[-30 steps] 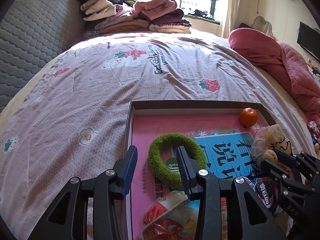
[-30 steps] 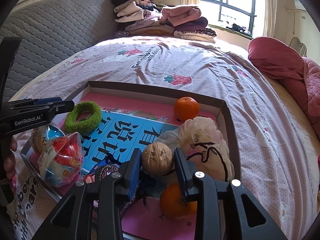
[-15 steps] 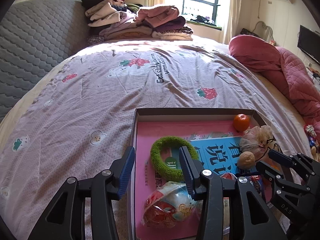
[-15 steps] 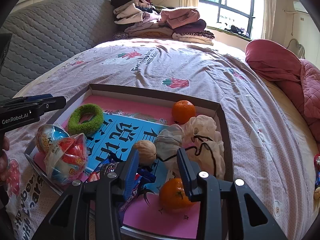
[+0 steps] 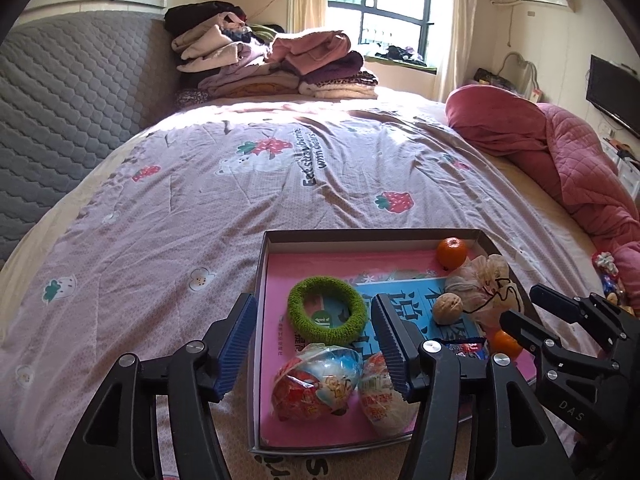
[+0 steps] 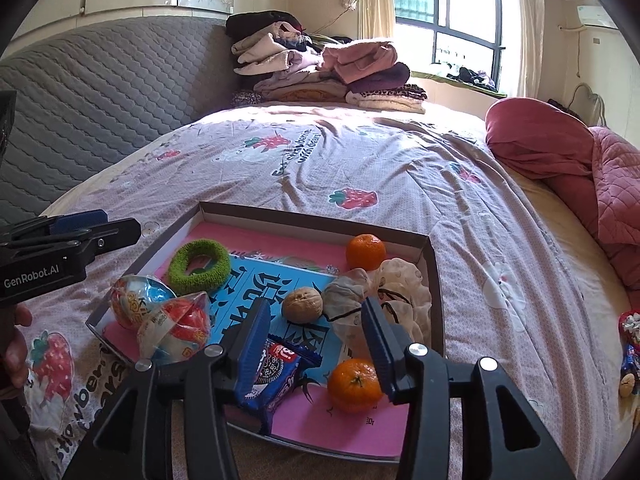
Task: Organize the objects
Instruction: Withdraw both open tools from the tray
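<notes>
Both your grippers hang over box (image 5: pixel 261 280) on bed (image 5: pixel 200 200), fingers spreading, nothing between pads.

Left gripper (image 5: pixel 312 344): green ring (image 5: pixel 327 309) lies flat just ahead, between finger lines, no long axis. Wrapped toy eggs (image 5: pixel 316 384) sit nearer you, under it.

Right gripper (image 6: pixel 314 338): walnut (image 6: pixel 302 305) straight ahead, cookie pack (image 6: pixel 276 372) by left finger, orange (image 6: pixel 355 385) by right one.

Ring = left's job, walnut = right's, I'd guess.

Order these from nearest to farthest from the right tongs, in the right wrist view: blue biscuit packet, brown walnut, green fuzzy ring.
1. Blue biscuit packet, beside the left finger of the right tongs.
2. Brown walnut, box centre.
3. Green fuzzy ring, far left.
</notes>
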Demonstrator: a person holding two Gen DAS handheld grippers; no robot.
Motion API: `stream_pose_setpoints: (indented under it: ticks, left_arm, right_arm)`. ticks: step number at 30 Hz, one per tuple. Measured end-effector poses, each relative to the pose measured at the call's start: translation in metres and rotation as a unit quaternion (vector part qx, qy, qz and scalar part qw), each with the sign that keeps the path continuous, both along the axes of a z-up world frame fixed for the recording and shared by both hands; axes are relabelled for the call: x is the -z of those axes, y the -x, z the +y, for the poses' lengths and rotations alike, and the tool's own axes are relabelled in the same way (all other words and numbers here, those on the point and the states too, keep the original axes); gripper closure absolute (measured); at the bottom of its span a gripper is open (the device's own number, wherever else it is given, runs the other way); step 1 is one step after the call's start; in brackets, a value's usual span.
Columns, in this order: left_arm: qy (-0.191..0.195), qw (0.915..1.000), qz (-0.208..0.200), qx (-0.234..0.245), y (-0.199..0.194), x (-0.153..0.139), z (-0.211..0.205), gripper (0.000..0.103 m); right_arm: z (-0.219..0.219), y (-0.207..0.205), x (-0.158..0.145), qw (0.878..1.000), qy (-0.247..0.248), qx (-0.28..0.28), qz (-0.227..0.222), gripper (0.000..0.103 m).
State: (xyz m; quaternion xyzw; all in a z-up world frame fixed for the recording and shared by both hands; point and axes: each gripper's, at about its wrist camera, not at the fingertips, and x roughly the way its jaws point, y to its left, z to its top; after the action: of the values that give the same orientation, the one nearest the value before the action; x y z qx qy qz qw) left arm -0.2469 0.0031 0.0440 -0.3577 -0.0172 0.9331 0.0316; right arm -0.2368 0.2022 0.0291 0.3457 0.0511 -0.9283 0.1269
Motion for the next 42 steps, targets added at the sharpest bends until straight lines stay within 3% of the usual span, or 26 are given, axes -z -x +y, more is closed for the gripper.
stream_pose_setpoints:
  ticks: [24,42]
  left_arm:
    - [0.024,0.9993,0.026,-0.015,-0.033,-0.019,0.009,0.026]
    - [0.019,0.9981,0.054,-0.021,-0.069,-0.043,0.01,0.026]
  right_arm:
    - [0.017,-0.02,-0.027,0.999,0.028,0.021,0.027,0.045]
    - [0.024,-0.048,-0.051,0.997,0.032,0.027,0.066,0.042]
